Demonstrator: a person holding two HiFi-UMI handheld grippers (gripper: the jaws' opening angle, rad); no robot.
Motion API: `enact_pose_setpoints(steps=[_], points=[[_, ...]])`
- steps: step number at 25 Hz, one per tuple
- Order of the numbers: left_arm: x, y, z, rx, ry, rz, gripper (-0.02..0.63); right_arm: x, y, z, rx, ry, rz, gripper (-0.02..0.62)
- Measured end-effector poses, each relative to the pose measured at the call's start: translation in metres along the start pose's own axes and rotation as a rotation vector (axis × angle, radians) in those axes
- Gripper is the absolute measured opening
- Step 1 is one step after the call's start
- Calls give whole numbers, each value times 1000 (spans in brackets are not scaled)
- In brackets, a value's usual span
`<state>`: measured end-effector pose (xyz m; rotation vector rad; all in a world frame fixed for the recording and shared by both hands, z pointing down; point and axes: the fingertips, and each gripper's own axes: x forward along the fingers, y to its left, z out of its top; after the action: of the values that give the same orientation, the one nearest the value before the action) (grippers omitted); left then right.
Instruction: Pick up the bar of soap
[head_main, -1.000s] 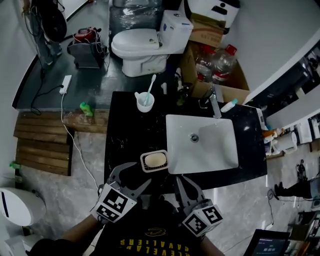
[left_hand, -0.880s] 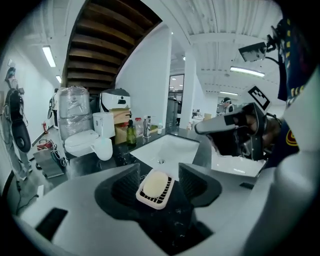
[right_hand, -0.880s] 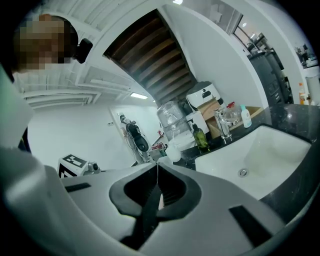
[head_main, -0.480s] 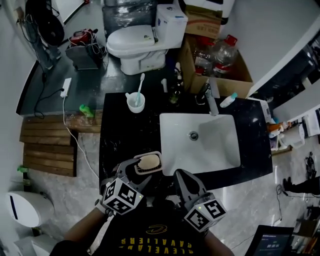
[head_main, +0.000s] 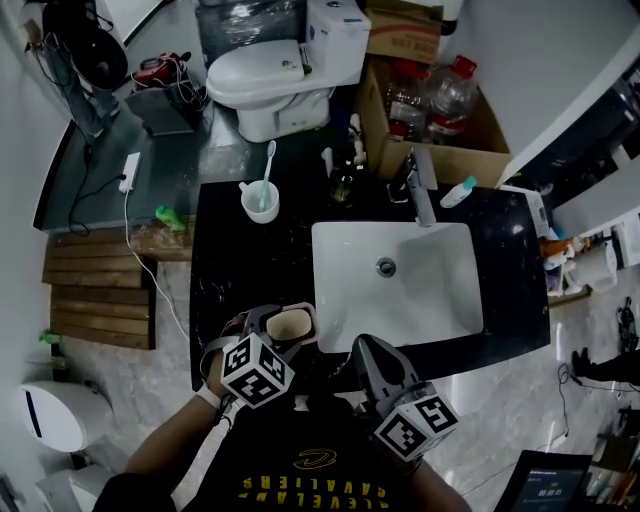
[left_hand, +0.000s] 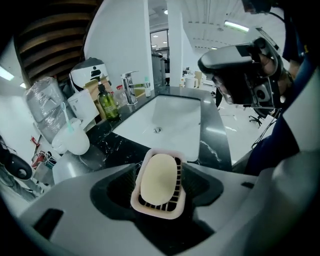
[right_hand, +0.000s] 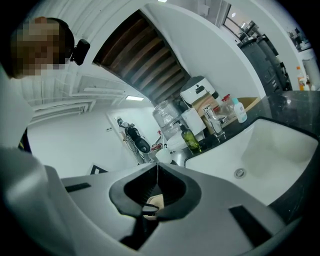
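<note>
A black marble counter (head_main: 250, 270) was seen from above, with a white sink (head_main: 430, 290) set into its right part and a faucet (head_main: 418, 190) at the sink's 12 o'clock. Beyond the counter, at about 11 o'clock, a white toilet (head_main: 265, 85) stood on the grey floor. A cardboard box (head_main: 455, 160) holding water bottles (head_main: 445, 105) was placed at 1 o'clock. Wooden slats (head_main: 95, 290) lay on the floor at 9 o'clock.

A white cup (head_main: 260, 202) with a toothbrush (head_main: 268, 165) in it was set at the sink's 10 o'clock. A green bottle (left_hand: 107, 102) stood near the faucet. A slotted soap dish (left_hand: 159, 212) rested on the counter's near edge, at the sink's 8 o'clock, and the bar of soap (left_hand: 157, 179) lay in it.

The left gripper (left_hand: 159, 167) was held with its jaws spread wide on either side of the dish, so the soap lay between them; contact with the dish could not be made out. The right gripper (right_hand: 156, 165) was held at 4 o'clock of the dish, its jaws closed tip to tip with nothing gripped.
</note>
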<state>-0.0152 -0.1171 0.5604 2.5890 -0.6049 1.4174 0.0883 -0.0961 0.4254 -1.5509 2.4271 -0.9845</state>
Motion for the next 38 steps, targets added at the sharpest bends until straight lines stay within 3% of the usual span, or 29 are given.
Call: enact_pose_setpoints(steps=[9, 24, 38], points=[[20, 1, -10, 94, 128, 15, 290, 3, -11, 2, 21, 11, -4, 18], [27, 0, -10, 51, 156, -28, 272, 1, -18, 0, 48, 8, -15, 18], [26, 1, -8, 107, 145, -9, 265, -4, -15, -5, 60, 4, -20, 18]])
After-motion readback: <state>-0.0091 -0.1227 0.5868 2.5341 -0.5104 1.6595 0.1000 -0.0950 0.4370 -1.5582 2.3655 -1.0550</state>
